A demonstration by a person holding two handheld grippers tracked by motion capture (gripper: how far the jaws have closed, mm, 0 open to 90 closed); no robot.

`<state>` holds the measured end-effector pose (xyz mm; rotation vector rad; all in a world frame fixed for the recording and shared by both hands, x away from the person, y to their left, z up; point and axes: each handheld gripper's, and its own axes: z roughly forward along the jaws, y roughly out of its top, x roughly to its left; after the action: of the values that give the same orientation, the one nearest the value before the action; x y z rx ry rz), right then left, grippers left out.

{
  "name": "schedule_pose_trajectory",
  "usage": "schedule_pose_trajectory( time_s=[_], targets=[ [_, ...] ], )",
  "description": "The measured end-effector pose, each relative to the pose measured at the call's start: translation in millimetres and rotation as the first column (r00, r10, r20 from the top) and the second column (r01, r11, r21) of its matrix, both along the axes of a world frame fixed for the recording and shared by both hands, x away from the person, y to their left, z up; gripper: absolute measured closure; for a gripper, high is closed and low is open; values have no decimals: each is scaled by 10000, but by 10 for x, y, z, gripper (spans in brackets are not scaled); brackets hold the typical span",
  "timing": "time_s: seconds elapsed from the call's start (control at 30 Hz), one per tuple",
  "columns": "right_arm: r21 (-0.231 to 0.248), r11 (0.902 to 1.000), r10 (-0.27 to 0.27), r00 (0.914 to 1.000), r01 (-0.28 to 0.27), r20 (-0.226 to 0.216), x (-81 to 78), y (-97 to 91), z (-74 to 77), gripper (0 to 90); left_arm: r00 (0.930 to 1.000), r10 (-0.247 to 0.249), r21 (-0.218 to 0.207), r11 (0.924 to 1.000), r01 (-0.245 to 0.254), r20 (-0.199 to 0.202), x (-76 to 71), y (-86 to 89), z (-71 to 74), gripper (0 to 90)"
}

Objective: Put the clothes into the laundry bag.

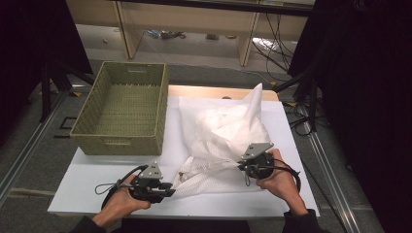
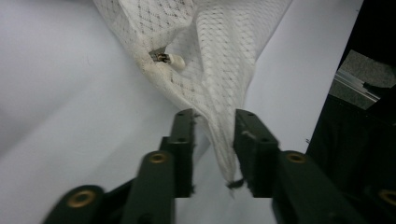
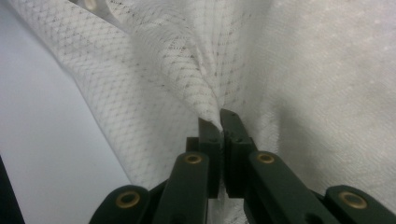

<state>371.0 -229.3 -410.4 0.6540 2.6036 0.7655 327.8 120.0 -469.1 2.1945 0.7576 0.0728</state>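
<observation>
A white mesh bag (image 1: 221, 128) with white cloth inside lies on the white table (image 1: 92, 182). Its near end is drawn into a stretched band between my two grippers. My left gripper (image 1: 170, 187) is at the band's left end. In the left gripper view its jaws (image 2: 212, 119) stand apart, with a corner of the mesh (image 2: 219, 70) hanging between them against the right-hand jaw. A small zipper pull (image 2: 168, 58) shows on the mesh just beyond. My right gripper (image 1: 241, 166) is shut on a pinched fold of the mesh (image 3: 163, 70), the jaws (image 3: 219, 116) pressed together.
A woven green basket (image 1: 124, 141) stands at the table's far left, its inside bare. Black frame posts and cables flank the table on both sides. Wooden shelving runs along the back.
</observation>
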Motion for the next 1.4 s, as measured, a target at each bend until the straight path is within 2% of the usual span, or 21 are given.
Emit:
schedule_pose_trajectory(
  time_s=[0.07, 0.1, 0.13, 0.2, 0.23, 0.3, 0.4, 0.53, 0.57, 0.63, 0.7, 0.73, 0.8, 0.87, 0.93, 1.1, 1.13, 1.17, 1.23, 1.33, 1.4],
  targets=[
    [-38, 10000, -27, 9998, 27, -204, 19, 23, -38, 887, 9991, 422, 26, 9991, -422, 26, 58, 15, -7, 555],
    [-175, 9997, 138, 9995, -143, -271, 29, 29, -72, 885, 9956, 871, -142, 9961, -876, -336, 85, -1, -32, 497],
    [-155, 9998, 145, 9975, -156, -688, 28, 45, -97, 879, 9915, 1192, -39, 9928, -1196, -516, 113, -16, -61, 450],
    [-425, 9989, 169, 9953, -210, -949, 50, 79, -171, 866, 9824, 1604, -58, 9868, -1617, -961, 147, -66, -138, 360],
    [-532, 9982, 242, 9951, -294, -960, 68, 97, -206, 869, 9809, 1625, 139, 9867, -1619, -1066, 162, -89, -161, 370],
    [-720, 9962, 415, 9929, -497, -1113, 108, 126, -267, 883, 9861, 1503, 206, 9886, -1492, -714, 157, -142, -189, 452],
    [-812, 9963, 187, 9925, -287, -1204, 201, 146, -332, 890, 9938, 916, 274, 9956, -900, -633, 152, -154, -192, 668],
    [-1013, 9941, -510, 9922, 395, -1141, 361, 140, -423, 900, 9954, 810, 162, 9966, -802, -505, 131, -134, -209, 867],
    [-998, 9933, -688, 9919, 581, -1070, 409, 136, -426, 900, 9964, 758, 201, 9970, -750, -389, 126, -140, -187, 874],
    [-1258, 9881, -941, 9949, 890, -355, 529, 126, -448, 900, 9978, 619, 79, 9981, -617, -223, 116, -174, -154, 879],
    [-1470, 9784, -1443, 9894, 1454, 183, 624, 129, -441, 900, 9985, 529, 53, 9986, -529, -136, 86, -210, -147, 882],
    [-1499, 9752, -1540, 9856, 1631, 703, 687, 128, -428, 900, 9989, 462, 88, 9989, -461, -115, 78, -222, -143, 883],
    [-1295, 9735, -1748, 9784, 1886, 1105, 770, 154, -402, 900, 9998, 200, 28, 9998, -200, 39, 82, -249, -133, 882],
    [-1413, 9711, -1726, 9746, 1926, 1426, 821, 221, -400, 900, 9995, 318, -47, 9995, -318, -92, 77, -262, -146, 883],
    [-1624, 9735, -1403, 9811, 1612, 1331, 798, 269, -398, 900, 9992, 373, -7, 9993, -373, -124, 78, -225, -145, 881],
    [-500, 9933, -1044, 9945, 1046, 62, 598, 134, -242, 900, 9984, 556, -76, 9984, -557, -112, 86, -93, -84, 879],
    [-451, 9979, -457, 9989, 462, 117, 582, 100, -216, 900, 9973, 725, -296, 9969, -729, -151, 79, -57, -50, 880],
    [-191, 9971, -737, 9973, 738, 52, 467, 74, -180, 900, 9972, 747, -339, 9966, -749, -54, 83, -23, -24, 879],
    [-244, 9988, -428, 9988, 422, -229, 339, 23, -128, 900, 9952, 980, -564, 9936, -979, -7, 88, 53, 25, 878],
    [-177, 9998, 98, 9987, -107, -496, 183, -5, -133, 900, 9951, 935, -693, 9930, -955, -323, 83, 82, -6, 871],
    [-141, 9999, 58, 9991, -64, -410, 185, -30, -175, 881, 9966, 737, -344, 9966, -750, -382, 61, 26, -55, 869]
  ],
)
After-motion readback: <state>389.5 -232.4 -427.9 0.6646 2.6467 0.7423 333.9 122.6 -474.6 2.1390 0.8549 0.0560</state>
